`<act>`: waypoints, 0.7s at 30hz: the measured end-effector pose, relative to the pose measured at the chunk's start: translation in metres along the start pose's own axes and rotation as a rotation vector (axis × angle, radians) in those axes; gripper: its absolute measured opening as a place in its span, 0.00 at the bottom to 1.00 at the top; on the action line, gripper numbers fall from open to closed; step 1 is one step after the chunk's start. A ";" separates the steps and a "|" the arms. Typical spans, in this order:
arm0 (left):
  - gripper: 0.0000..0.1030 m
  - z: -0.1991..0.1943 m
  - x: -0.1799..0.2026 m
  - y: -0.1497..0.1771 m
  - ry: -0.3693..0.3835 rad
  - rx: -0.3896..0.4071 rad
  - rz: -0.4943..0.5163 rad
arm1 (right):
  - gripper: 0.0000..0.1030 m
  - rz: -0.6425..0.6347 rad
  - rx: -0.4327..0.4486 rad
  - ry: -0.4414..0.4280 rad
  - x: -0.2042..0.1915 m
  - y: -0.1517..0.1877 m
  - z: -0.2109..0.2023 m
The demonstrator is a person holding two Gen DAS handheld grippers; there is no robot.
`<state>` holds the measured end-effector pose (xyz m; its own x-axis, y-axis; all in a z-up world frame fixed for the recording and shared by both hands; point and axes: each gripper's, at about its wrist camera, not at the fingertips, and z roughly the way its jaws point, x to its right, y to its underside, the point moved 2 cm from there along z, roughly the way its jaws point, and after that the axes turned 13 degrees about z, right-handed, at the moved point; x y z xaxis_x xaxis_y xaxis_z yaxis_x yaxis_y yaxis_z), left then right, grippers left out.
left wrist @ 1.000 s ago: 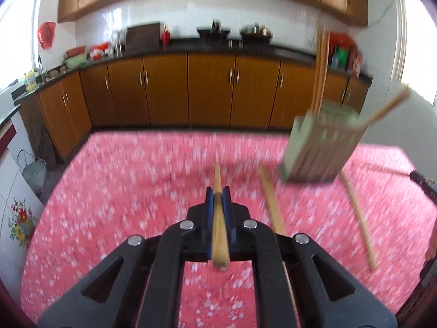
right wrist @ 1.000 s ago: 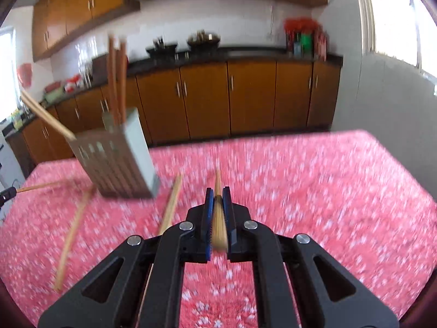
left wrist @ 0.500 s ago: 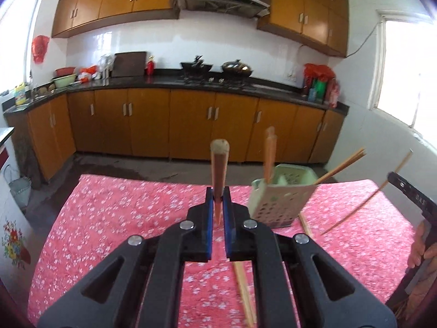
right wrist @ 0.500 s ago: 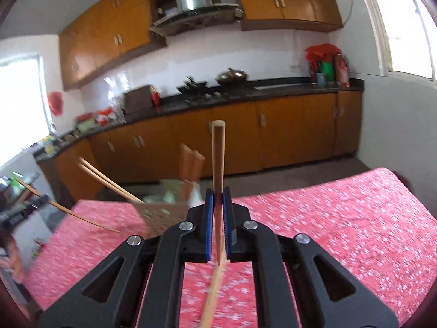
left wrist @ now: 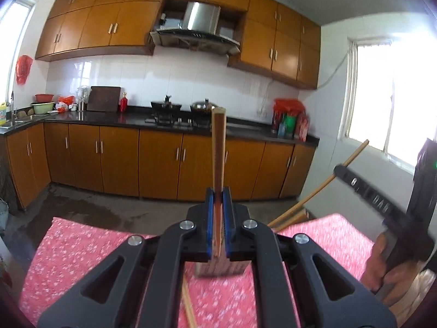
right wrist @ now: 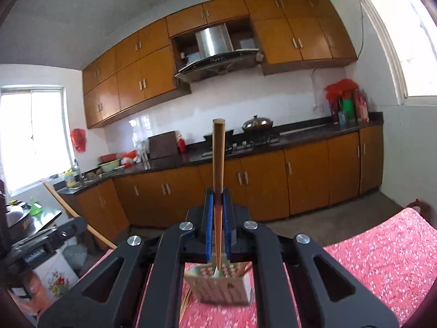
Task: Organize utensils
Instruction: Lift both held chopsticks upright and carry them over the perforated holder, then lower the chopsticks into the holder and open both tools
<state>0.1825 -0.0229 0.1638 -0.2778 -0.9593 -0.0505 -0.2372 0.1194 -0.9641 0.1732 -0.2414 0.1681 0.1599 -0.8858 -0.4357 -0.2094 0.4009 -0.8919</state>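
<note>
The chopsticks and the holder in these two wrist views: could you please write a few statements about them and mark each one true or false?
1. The left gripper is shut on a chopstick that stands upright. True.
2. The right gripper is open and holds nothing. False: its jaws are closed on a chopstick.
3. The perforated utensil holder stands on the red floral tablecloth, just below the right gripper. True.
4. The utensil holder sits on the black kitchen counter. False: it sits on the tablecloth.
5. In the left wrist view, chopsticks lean out to the right behind the left gripper. True.
</note>
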 end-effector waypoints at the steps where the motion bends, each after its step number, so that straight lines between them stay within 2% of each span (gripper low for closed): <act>1: 0.08 0.005 0.001 -0.003 -0.005 0.011 -0.011 | 0.07 -0.003 0.002 0.008 0.001 0.000 0.004; 6: 0.08 0.036 0.006 -0.006 -0.048 0.044 -0.016 | 0.07 -0.022 -0.056 0.057 0.005 0.018 0.035; 11: 0.08 0.078 0.012 0.015 -0.047 -0.031 -0.008 | 0.07 -0.008 -0.139 0.083 0.016 0.045 0.055; 15: 0.11 0.094 0.010 0.027 -0.034 -0.068 -0.020 | 0.08 -0.026 -0.162 0.075 0.015 0.053 0.057; 16: 0.14 0.094 0.009 0.028 -0.029 -0.070 -0.026 | 0.09 -0.032 -0.164 0.074 0.013 0.053 0.057; 18: 0.20 0.091 0.005 0.028 -0.032 -0.063 -0.036 | 0.24 -0.038 -0.148 0.086 0.012 0.050 0.055; 21: 0.24 0.079 0.000 0.027 -0.039 -0.039 -0.053 | 0.30 -0.039 -0.099 0.097 0.012 0.041 0.045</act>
<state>0.2494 -0.0401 0.1170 -0.2277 -0.9737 -0.0105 -0.2868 0.0773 -0.9549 0.2099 -0.2256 0.1209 0.0765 -0.9208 -0.3825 -0.2999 0.3446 -0.8895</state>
